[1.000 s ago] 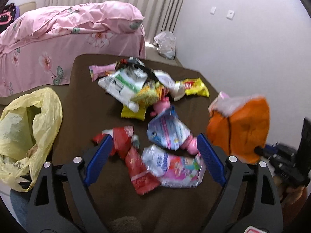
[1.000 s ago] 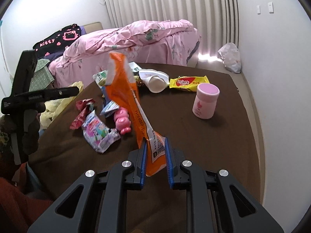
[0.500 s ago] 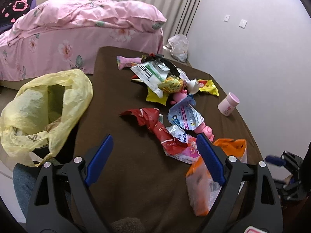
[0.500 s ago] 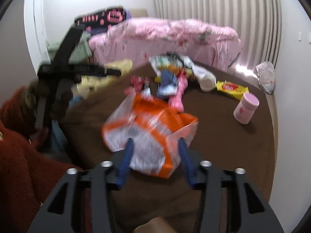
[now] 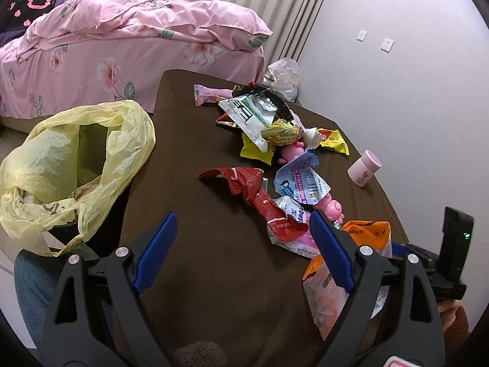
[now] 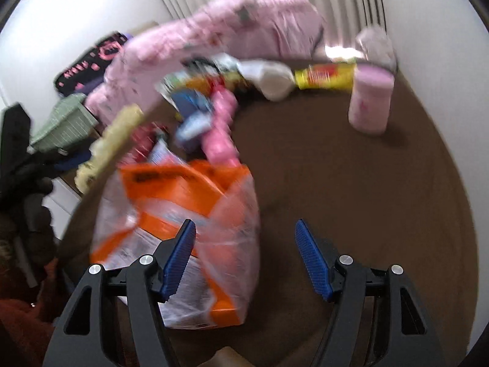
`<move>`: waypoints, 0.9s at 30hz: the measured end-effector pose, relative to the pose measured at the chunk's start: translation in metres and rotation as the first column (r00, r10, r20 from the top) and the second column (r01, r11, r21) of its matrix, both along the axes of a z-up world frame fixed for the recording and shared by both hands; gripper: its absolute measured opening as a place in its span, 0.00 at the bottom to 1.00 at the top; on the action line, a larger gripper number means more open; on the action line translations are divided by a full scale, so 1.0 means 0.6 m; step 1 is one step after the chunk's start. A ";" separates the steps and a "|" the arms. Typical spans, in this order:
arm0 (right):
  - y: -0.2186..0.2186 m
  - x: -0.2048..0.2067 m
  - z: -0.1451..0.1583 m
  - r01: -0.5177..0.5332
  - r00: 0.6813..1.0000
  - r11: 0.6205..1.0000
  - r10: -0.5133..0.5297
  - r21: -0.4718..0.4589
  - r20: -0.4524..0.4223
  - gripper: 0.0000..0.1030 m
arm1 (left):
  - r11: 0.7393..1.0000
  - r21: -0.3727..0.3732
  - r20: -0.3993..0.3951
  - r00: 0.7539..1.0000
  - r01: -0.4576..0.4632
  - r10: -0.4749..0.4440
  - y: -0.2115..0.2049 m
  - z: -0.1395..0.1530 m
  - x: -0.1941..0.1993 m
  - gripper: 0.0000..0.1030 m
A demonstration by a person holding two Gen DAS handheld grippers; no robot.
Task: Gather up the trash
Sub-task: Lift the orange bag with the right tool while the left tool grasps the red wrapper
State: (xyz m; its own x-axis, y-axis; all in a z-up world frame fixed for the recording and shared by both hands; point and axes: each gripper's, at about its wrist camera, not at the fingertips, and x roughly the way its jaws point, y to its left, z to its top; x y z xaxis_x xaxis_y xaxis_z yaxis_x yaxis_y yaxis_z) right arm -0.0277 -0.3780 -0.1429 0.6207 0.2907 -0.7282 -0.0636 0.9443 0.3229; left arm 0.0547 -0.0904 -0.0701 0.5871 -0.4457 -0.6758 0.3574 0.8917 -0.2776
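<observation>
An orange and clear snack bag [image 6: 183, 223] lies on the brown table [image 6: 351, 189], just ahead of my right gripper [image 6: 244, 238], which is open and empty; the bag overlaps its left finger. The same bag shows in the left wrist view [image 5: 363, 253], behind the right finger of my left gripper [image 5: 241, 229], which is open and empty above the table's near edge. A pile of wrappers [image 5: 269, 128] and a red wrapper [image 5: 244, 183] lie further on. A yellow trash bag [image 5: 70, 165] hangs open at the table's left side.
A pink jar [image 5: 363, 168] stands at the table's right; it also shows in the right wrist view [image 6: 371, 101]. A bed with a pink cover [image 5: 122, 49] stands behind the table. A white plastic bag [image 5: 284, 76] lies on the floor by the wall.
My right gripper opened and let go of the orange bag, which dropped onto the near table. Both grippers swung; the right view is blurred with motion.
</observation>
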 end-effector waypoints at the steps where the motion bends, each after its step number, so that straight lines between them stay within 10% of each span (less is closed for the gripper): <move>1: 0.002 -0.004 -0.003 -0.008 1.000 1.000 0.008 0.008 0.015 0.59 | 1.000 0.000 0.000 1.000 0.000 0.000 0.000 -0.002 0.001 0.82; 5: -0.006 -0.011 -0.004 -0.019 0.999 0.996 0.016 0.090 0.036 0.25 | 1.000 -0.021 -0.036 0.999 0.021 -0.022 0.000 -0.017 0.010 0.87; 16: -0.089 -0.040 0.054 0.215 0.966 0.975 -0.204 -0.057 0.158 0.23 | 0.979 0.053 0.016 0.980 0.195 -0.197 -0.069 -0.010 0.063 0.89; 22: -0.117 -0.042 0.042 0.272 0.956 0.961 -0.263 -0.048 0.133 0.23 | 0.996 0.033 -0.118 0.990 0.088 -0.083 -0.083 -0.039 0.116 0.87; 27: -0.119 -0.039 0.024 0.268 0.958 0.963 -0.264 -0.027 0.112 0.23 | 0.995 0.096 -0.036 0.999 -0.012 0.016 -0.077 -0.044 0.102 0.73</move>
State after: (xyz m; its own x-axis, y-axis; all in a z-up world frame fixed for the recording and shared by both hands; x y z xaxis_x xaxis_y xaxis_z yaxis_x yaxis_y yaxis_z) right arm -0.0510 -0.4493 -0.1287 0.7459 0.0758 -0.6617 0.1600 0.9440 0.2885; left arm 0.1158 -0.1367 -0.0965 0.5667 -0.3696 -0.7364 0.3360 0.9197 -0.2031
